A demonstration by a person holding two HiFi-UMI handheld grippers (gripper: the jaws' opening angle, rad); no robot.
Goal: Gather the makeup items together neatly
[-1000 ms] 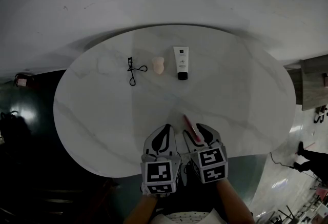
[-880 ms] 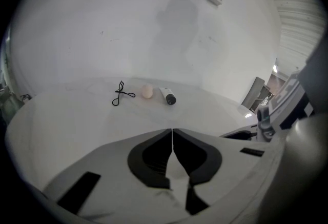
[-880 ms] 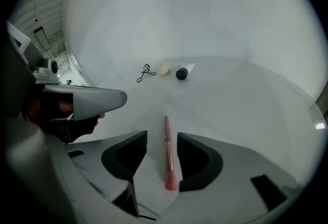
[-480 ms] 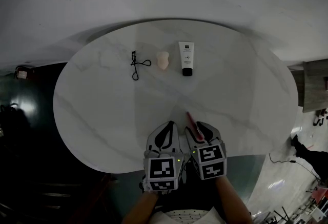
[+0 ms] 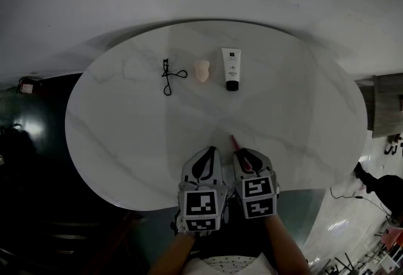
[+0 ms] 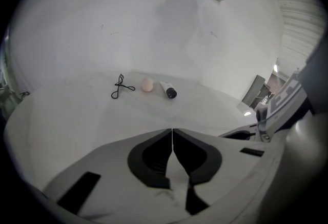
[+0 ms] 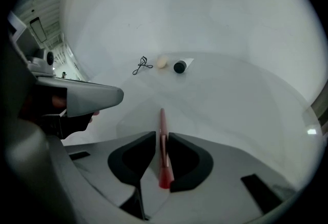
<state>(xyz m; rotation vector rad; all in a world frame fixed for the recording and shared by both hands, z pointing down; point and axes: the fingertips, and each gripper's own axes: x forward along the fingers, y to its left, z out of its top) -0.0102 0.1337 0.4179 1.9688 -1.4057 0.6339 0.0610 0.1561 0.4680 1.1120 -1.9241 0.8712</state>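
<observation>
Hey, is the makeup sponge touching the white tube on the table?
Apart. The head view shows a strip of bare tabletop between the sponge and the white tube; the left gripper view shows that gap too.

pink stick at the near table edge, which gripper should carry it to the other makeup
Right. The right gripper has just been closing its jaws on the pink stick, which sits between them. The left gripper is shut and empty beside it.

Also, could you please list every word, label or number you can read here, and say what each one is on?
No text can be read in any view.
White tube: small dark print on its body, too small to read.
Marker cubes: black-and-white square patterns only, no letters.
Pink stick: no print visible.
</observation>
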